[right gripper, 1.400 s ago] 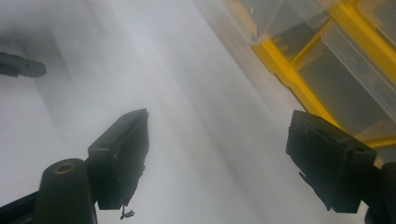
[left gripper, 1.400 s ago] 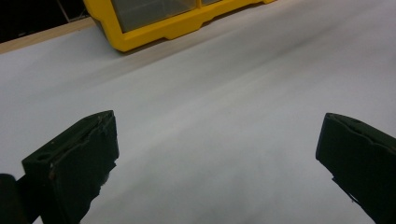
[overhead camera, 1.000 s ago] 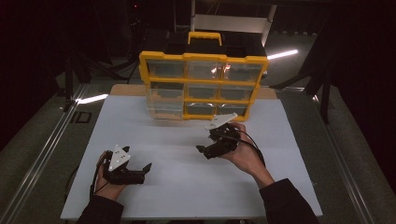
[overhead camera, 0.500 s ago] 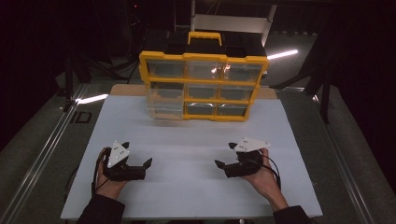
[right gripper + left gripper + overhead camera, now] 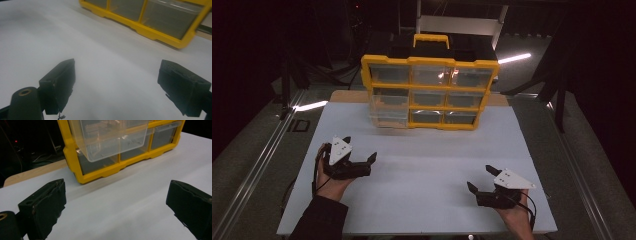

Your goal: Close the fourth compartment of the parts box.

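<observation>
We see a yellow organizer (image 5: pixel 429 92) standing upright at the far side of the white counter (image 5: pixel 422 175), its clear drawers facing us and a yellow handle (image 5: pixel 431 40) on top. One drawer (image 5: pixel 387 114) at the left of the middle row is pulled out and juts forward from the frame; the rest sit flush.

Our left gripper (image 5: pixel 362 162) is held over the near left part of the counter, pointing toward the organizer. Its jaws stand wide apart with nothing between them. In the left gripper view (image 5: pixel 115 202) the pulled-out drawer (image 5: pixel 110 137) hangs above and ahead of the jaws, well apart from them, and bare counter lies in the gap.

Our right gripper (image 5: pixel 479 180) is over the near right part of the counter, well away from the organizer. Its jaws have just been opening and now stand wide, holding nothing. In the right gripper view (image 5: pixel 115 82) white counter shows between them, and the lower right corner of the organizer (image 5: pixel 160 27) lies far ahead.

The two grippers are well apart from each other, and neither touches the organizer.
</observation>
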`<state>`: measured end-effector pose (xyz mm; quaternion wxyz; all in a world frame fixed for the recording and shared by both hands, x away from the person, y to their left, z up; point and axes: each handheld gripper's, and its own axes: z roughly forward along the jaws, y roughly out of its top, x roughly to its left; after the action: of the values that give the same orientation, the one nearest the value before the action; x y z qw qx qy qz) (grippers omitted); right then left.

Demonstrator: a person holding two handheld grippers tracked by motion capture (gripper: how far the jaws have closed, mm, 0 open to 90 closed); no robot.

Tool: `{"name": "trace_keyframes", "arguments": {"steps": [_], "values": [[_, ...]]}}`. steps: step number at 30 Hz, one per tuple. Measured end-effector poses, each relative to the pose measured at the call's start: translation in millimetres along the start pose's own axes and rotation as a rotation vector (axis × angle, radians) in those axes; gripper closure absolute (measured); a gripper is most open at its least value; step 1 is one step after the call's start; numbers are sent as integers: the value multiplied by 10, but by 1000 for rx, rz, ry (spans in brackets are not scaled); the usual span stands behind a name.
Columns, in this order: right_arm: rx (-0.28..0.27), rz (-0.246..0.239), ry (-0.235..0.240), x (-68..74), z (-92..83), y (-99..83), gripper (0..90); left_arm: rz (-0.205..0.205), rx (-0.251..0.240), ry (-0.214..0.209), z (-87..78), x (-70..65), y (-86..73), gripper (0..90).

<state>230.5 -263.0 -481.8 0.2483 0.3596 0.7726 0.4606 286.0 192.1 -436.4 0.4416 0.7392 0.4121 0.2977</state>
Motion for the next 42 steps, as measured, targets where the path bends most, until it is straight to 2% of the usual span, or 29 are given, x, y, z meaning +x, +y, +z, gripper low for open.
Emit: {"name": "trace_keyframes", "arguments": {"steps": [3, 7, 9, 14, 16, 20, 25, 30, 32, 42], "values": [[-14, 19, -26, -42, -61, -56, 149, -15, -6, 17, 42, 9, 54, 75], [-31, 46, -44, -86, -96, -87, 149, -36, -15, 17, 111, 14, 100, 170], [-39, 48, -53, -87, -106, -90, 149, -36, -22, 13, 150, 1, 123, 250], [-61, 63, -77, -75, -127, -114, 149, -35, -25, 35, 238, -49, 189, 438], [-69, 69, -87, -79, -125, -121, 148, -37, -20, 48, 281, -71, 217, 484], [-78, 91, -89, -94, -131, -140, 146, -42, -25, 48, 336, -109, 262, 583], [-74, 74, -91, -79, -105, -150, 145, -35, -24, 48, 405, -142, 323, 731], [-70, 62, -99, -50, -58, -157, 145, -47, -36, 53, 468, -167, 392, 897], [-64, 52, -97, -37, -44, -161, 144, -40, -30, 57, 491, -181, 419, 900], [-63, 41, -93, -11, -4, -161, 144, -57, -18, 80, 581, -212, 497, 900]]}}
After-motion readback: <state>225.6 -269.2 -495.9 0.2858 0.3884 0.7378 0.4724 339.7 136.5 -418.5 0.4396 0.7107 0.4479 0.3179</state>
